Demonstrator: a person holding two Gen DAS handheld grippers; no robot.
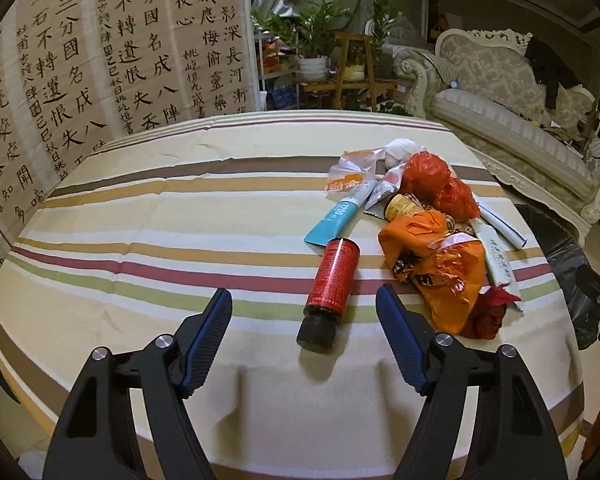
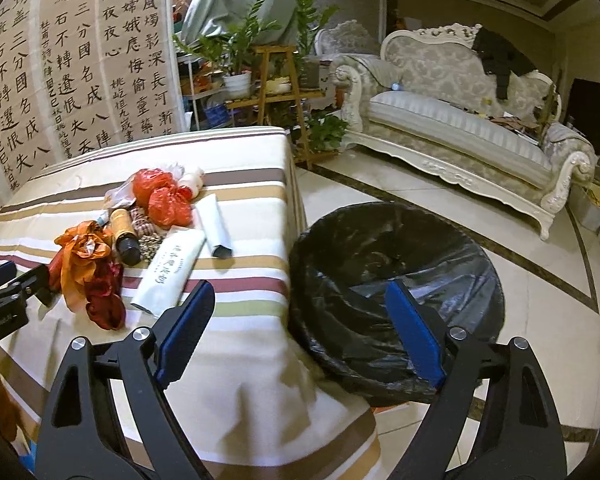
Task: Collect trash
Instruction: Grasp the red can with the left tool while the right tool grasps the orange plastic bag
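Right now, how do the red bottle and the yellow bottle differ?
The red bottle lies alone on bare cloth at the pile's edge; the yellow bottle sits wedged inside the trash pile. The red bottle shows whole, while the yellow bottle is half hidden by the orange wrapper. Both lie on their sides and have dark caps.

Table: I am looking at a table (image 1: pixel 180 216) wearing a cream cloth with brown, tan, red and green stripes.
Near edge: a red bottle (image 1: pixel 332 280) with a black cap is lying on its side.
Right side: a heap of trash is lying on the cloth, with an orange wrapper (image 1: pixel 436 256), red plastic bags (image 1: pixel 440 180), a blue tube (image 1: pixel 332 220) and a white tube (image 2: pixel 172 272).
Floor: a bin with a black liner (image 2: pixel 396 272) is standing on pale tiles just beside the table.
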